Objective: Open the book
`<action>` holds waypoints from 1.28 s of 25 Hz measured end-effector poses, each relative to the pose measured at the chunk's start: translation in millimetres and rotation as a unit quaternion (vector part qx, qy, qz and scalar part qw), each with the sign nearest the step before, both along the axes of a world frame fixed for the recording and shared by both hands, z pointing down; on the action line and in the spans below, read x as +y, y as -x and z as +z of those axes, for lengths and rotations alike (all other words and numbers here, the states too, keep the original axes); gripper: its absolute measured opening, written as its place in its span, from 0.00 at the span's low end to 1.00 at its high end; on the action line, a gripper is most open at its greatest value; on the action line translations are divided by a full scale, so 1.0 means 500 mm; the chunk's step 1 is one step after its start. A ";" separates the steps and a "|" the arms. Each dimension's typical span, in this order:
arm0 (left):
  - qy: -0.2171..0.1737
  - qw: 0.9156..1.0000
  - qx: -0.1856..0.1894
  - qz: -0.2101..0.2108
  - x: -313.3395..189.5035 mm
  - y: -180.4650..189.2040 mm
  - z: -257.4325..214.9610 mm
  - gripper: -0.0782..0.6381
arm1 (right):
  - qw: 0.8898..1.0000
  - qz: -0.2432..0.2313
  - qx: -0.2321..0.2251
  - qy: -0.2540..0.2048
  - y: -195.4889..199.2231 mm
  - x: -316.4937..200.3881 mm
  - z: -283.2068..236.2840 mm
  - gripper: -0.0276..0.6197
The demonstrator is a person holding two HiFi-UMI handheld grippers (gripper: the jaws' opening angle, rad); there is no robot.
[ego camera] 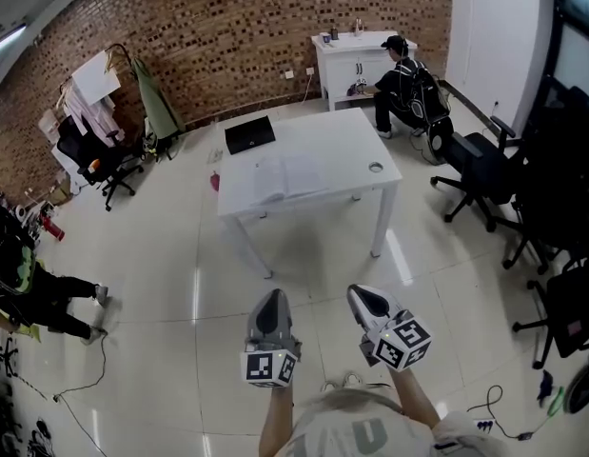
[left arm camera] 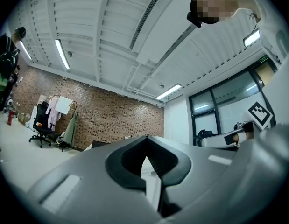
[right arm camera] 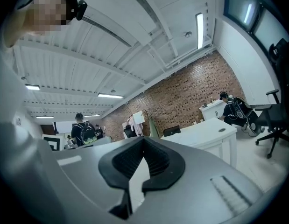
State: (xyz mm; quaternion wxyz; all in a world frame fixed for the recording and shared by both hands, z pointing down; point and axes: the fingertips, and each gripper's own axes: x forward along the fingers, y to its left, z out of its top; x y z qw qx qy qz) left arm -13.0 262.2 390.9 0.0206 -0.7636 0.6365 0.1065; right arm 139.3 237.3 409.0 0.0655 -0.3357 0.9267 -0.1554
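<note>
white table [ego camera: 343, 150] carries the book [ego camera: 286, 179]; left tongs [ego camera: 271, 301] and right tongs [ego camera: 368, 295] clenched empty, well apart from it

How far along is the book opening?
Done: nothing that shows. The book lies flat on the white table near a black laptop; it is too small to tell whether it is open. In hand: nothing. The left gripper and the right gripper are shut and empty, over the floor short of the table. Left: approach, reach the book, lift its cover.
</note>
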 end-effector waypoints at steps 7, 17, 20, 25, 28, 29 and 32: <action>0.009 1.000 -0.008 -0.010 -0.033 -0.004 0.021 0.14 | 1.000 -0.007 -0.011 0.016 -0.016 -0.049 0.023 0.05; 0.029 0.999 -0.003 -0.029 -0.126 0.029 0.064 0.14 | 0.998 -0.031 0.001 0.047 0.035 -0.143 0.081 0.05; 0.025 0.999 0.000 -0.023 -0.213 0.050 0.079 0.14 | 0.999 -0.031 0.018 0.034 0.067 -0.224 0.095 0.05; 0.019 1.000 -0.011 0.004 -0.420 0.098 0.083 0.14 | 0.998 -0.022 0.056 0.006 0.143 -0.423 0.097 0.08; 0.021 0.999 -0.009 0.028 -0.556 0.130 0.077 0.15 | 0.998 -0.012 0.064 0.018 0.198 -0.560 0.106 0.11; 0.022 0.999 -0.014 0.038 -0.601 0.137 0.080 0.15 | 0.997 -0.006 0.068 0.025 0.213 -0.607 0.117 0.11; 0.035 0.994 -0.054 0.088 -0.729 0.132 0.121 0.16 | 0.993 0.012 0.108 0.040 0.243 -0.728 0.172 0.15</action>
